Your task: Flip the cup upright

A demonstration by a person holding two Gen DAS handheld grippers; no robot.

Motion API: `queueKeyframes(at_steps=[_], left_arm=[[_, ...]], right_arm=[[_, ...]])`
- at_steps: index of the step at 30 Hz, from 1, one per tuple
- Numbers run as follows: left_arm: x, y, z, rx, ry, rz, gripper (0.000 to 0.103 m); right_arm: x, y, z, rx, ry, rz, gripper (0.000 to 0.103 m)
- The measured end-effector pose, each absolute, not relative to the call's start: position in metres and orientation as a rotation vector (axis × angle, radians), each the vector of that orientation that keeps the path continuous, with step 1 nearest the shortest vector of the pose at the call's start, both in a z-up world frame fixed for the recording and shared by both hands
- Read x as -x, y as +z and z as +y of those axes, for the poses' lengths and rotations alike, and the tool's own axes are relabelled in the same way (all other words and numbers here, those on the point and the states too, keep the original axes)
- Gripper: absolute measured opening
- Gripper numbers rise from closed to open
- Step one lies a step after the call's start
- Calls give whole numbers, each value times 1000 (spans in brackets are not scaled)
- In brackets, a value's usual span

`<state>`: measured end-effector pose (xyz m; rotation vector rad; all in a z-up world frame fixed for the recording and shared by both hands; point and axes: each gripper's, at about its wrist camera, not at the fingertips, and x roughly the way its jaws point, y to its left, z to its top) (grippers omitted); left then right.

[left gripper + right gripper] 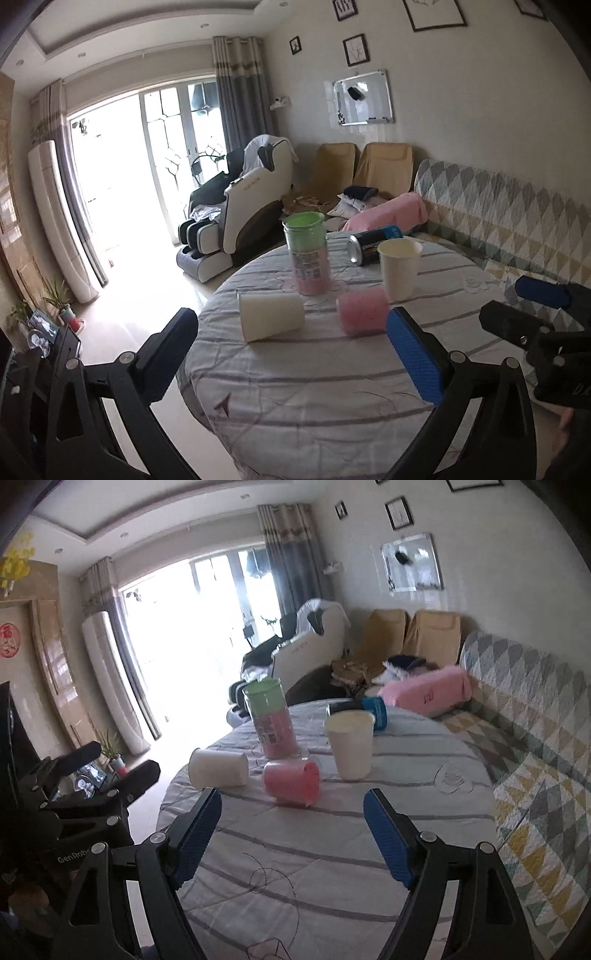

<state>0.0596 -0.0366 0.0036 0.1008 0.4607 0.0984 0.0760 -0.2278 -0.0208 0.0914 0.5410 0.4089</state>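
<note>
Here, on the round table (332,867) under its striped, quilted cloth, I count five containers: three cups, one stacked tumbler set and one can. Two cups lie on their sides. The white cup (218,768) (271,316) is a smooth, slightly tapered cylinder with its wider mouth end toward 9 o'clock in my right view. The pink cup (291,782) (364,312) lies just beside it, not touching, a matte plastic tumbler; in my right view its rim sits at its 3 o'clock end. The third, a cream paper cup (351,744) (399,267), stands upright with its open mouth up, at 1 o'clock from the pink one. Behind them at 11 o'clock stands the tall stack of tumblers (271,718) (306,253), green over pink, in a clear wrapper with a printed label. A dark can (364,707) (371,245) with a blue band lies on its side behind the paper cup; whether the two touch I cannot tell.

My left gripper (295,345) is spread wide and holds nothing, its ribbed blue pads apart, with the white cup between and beyond them. My right gripper (293,830) is likewise wide and empty, its fingers framing the pink cup from the near side. At the table's 3 o'clock runs a sofa (535,738) covered in a diamond-patterned quilt.
</note>
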Motion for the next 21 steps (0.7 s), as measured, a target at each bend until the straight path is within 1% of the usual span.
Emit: queueKeyframes(at_steps=[7, 21], left_arm=[[-48, 8, -67, -136, 114, 430, 103], [-62, 4, -83, -131, 161, 441, 103]], right_arm=[[-67, -18, -248, -81, 407, 514, 81], [-82, -24, -262, -41, 427, 489, 81]])
